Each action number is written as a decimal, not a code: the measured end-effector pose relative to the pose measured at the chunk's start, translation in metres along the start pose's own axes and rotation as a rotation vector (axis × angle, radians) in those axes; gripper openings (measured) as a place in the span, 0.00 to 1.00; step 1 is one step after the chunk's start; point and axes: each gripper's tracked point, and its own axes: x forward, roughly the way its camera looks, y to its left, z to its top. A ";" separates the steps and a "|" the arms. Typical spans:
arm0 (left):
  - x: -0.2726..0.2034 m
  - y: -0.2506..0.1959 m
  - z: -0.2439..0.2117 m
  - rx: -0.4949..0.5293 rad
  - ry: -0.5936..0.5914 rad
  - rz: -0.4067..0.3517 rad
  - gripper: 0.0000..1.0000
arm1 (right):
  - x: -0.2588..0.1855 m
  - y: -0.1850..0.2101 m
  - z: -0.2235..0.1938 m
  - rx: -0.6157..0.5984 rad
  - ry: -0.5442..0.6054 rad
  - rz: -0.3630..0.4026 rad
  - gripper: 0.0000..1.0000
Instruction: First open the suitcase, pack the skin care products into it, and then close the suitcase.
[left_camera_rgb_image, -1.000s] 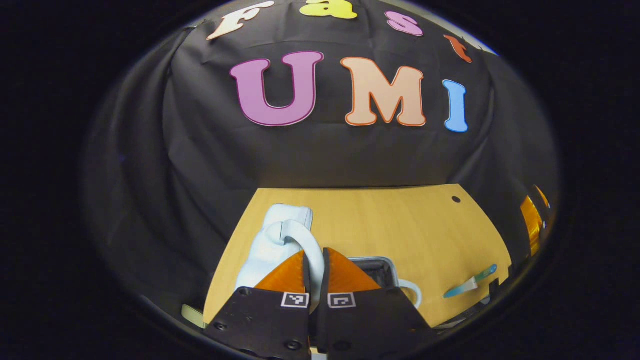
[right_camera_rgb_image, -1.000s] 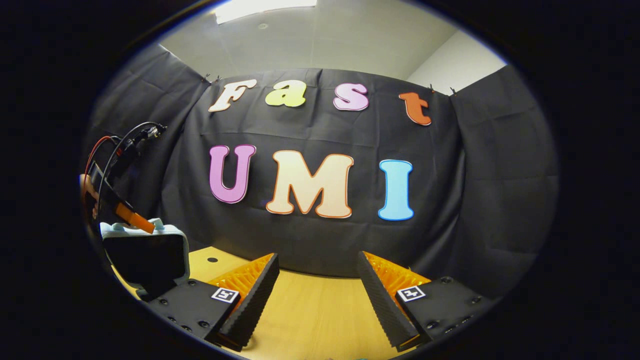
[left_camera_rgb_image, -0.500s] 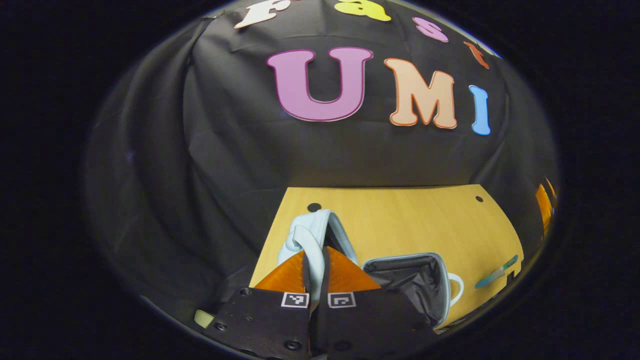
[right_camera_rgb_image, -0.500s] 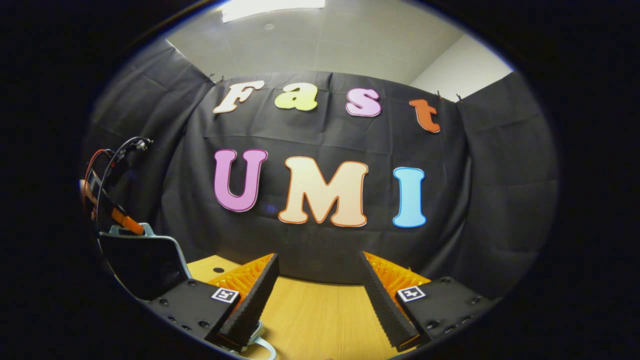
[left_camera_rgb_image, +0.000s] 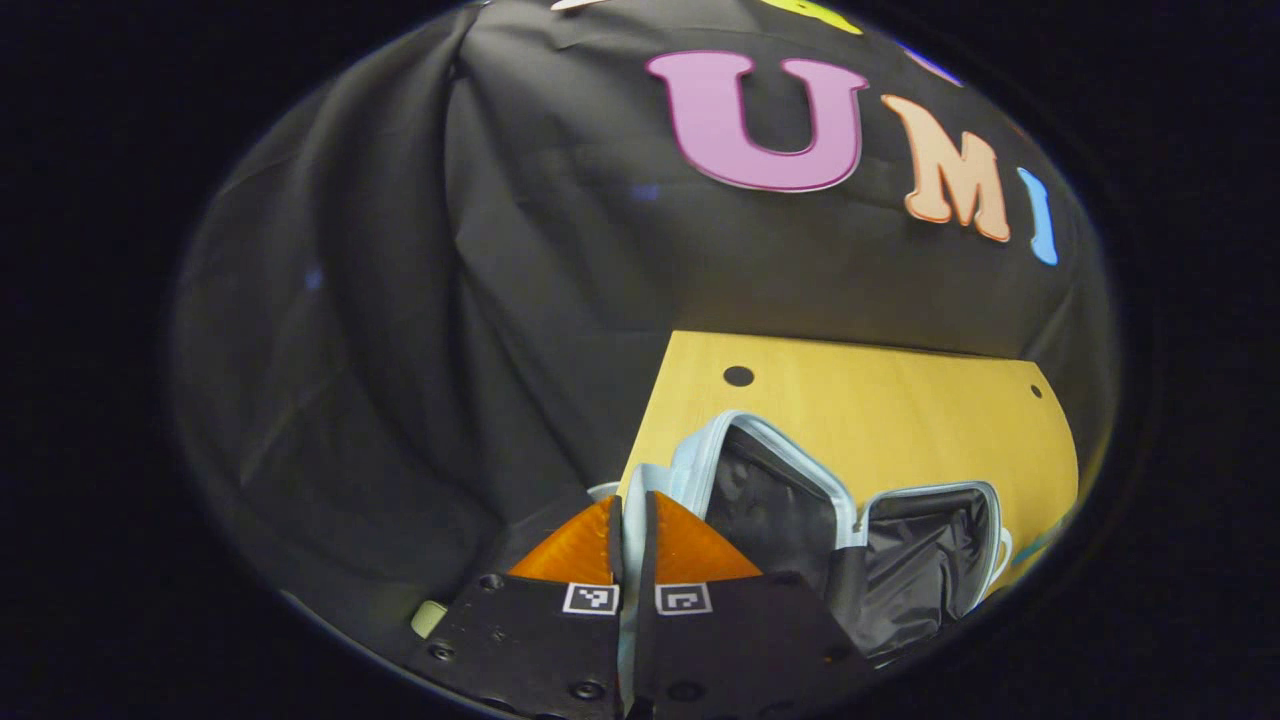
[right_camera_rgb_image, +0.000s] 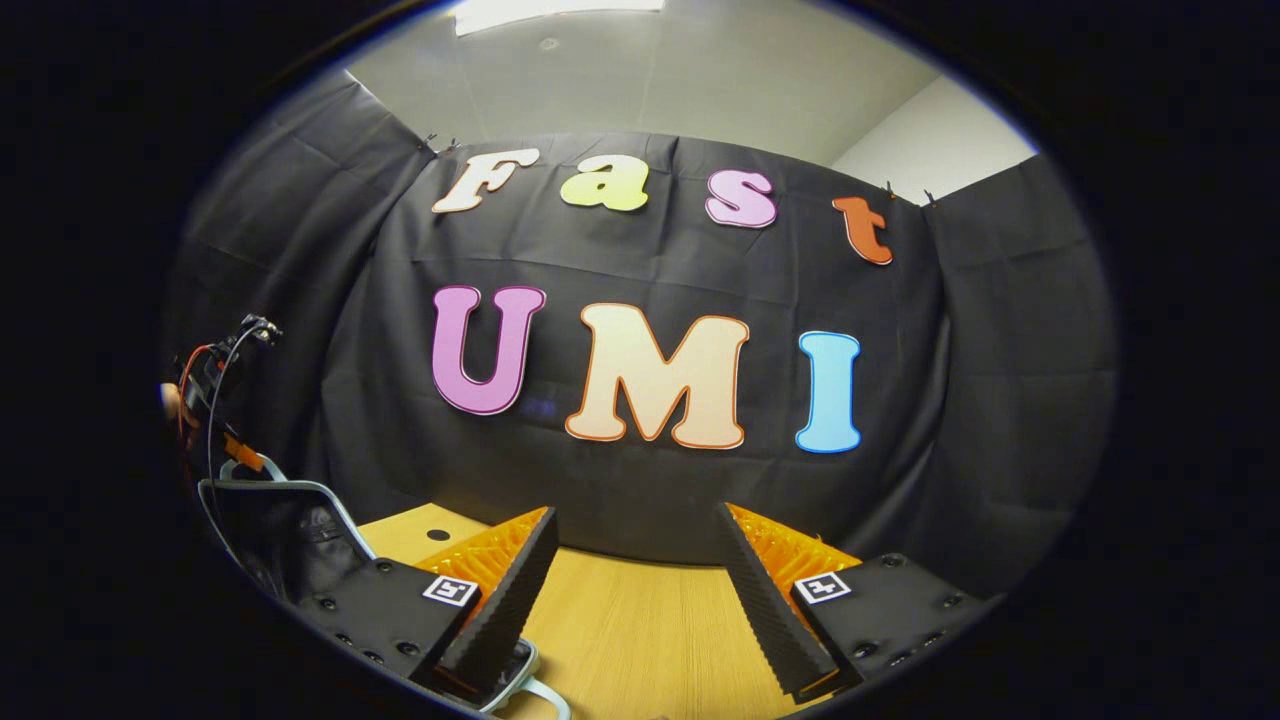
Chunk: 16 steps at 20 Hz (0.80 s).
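Pinching suitcase handle, left hand-held gripper closed, lid open just beyond, right hand-held gripper wide

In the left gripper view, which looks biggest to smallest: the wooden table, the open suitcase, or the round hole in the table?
1. Wooden table
2. Open suitcase, though it sits nearer the camera
3. Round hole, by far the smallest

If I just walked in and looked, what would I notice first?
Probably the small pale blue suitcase lying open on the yellow wooden table, its dark lining showing. The left tool is pinched on the edge of its lid at the bottom of the left gripper view. In the right gripper view, the right tool hangs wide open above the table.
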 end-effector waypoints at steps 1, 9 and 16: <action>0.007 0.004 -0.009 -0.013 0.016 0.008 0.00 | 0.000 0.000 0.000 -0.001 0.000 -0.003 0.99; 0.038 0.013 -0.043 -0.091 0.035 0.084 0.17 | -0.002 -0.007 0.000 -0.003 0.007 -0.027 0.99; -0.008 -0.031 0.025 -0.170 -0.335 0.097 0.96 | -0.004 -0.027 0.020 0.014 -0.059 -0.042 1.00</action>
